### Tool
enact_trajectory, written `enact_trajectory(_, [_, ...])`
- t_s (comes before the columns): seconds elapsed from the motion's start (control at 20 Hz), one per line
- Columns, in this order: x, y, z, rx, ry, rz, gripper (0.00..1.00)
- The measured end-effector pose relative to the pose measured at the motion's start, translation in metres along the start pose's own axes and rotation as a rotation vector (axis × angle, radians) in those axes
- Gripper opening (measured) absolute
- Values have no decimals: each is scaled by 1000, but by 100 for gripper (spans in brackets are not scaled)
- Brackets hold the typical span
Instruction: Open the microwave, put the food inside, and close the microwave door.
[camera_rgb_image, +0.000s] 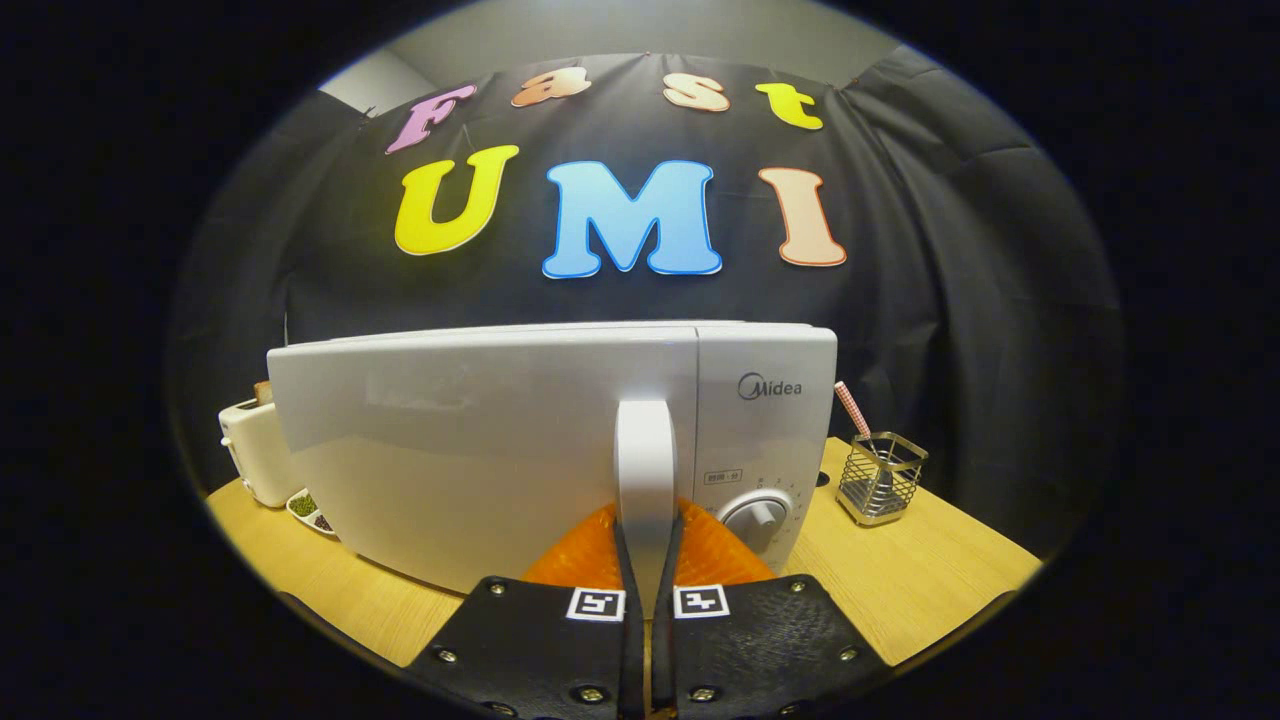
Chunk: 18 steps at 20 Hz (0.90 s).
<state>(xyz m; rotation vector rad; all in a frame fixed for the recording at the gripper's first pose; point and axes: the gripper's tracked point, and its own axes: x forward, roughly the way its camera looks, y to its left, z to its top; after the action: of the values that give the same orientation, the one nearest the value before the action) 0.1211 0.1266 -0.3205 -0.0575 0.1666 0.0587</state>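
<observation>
At the lower centre of the frame, the vertical handle (645, 470) of the microwave (560, 440) is seen pinched between the two fingers, with the gripper (647, 560) closed on it; both fingers are pressed against its sides just above its lower end. The handle's long axis runs straight up and down, directly ahead of the fingers, at the seam between the door (480, 450) and the control panel (765, 430). The door is judged to be slightly ajar, since its face appears angled away from the panel, though how far it has swung cannot be told for certain. The coming move is taken to turn on this relation: the handle lies on the door's right edge, so the hinge must sit at the far left and the pull would arc outward and leftward. The brand "Midea" can be read at the upper right of the panel; a small label above the round dial (757, 517) is too small to be made out. The microwave stands on a wooden counter (930, 580). To its left, a white toaster (255, 450) and a small dish (310, 510) of food are seen; to its right, a wire holder (880, 478) with a checked straw stands near.
</observation>
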Motion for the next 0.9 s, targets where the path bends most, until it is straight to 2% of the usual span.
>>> enact_trajectory(0.2, [-51,14,-9,-62,9,37,3])
enact_trajectory(0.45, [-107,40,-20,-63,108,188,4])
enact_trajectory(0.5, [-117,47,-23,-69,134,233,6])
enact_trajectory(0.55, [-133,61,-28,-67,169,308,16])
enact_trajectory(0.6, [-147,65,-30,-72,196,357,21])
enact_trajectory(0.65, [-158,69,-32,-86,216,386,31])
enact_trajectory(0.9, [-199,93,-29,-182,234,508,33])
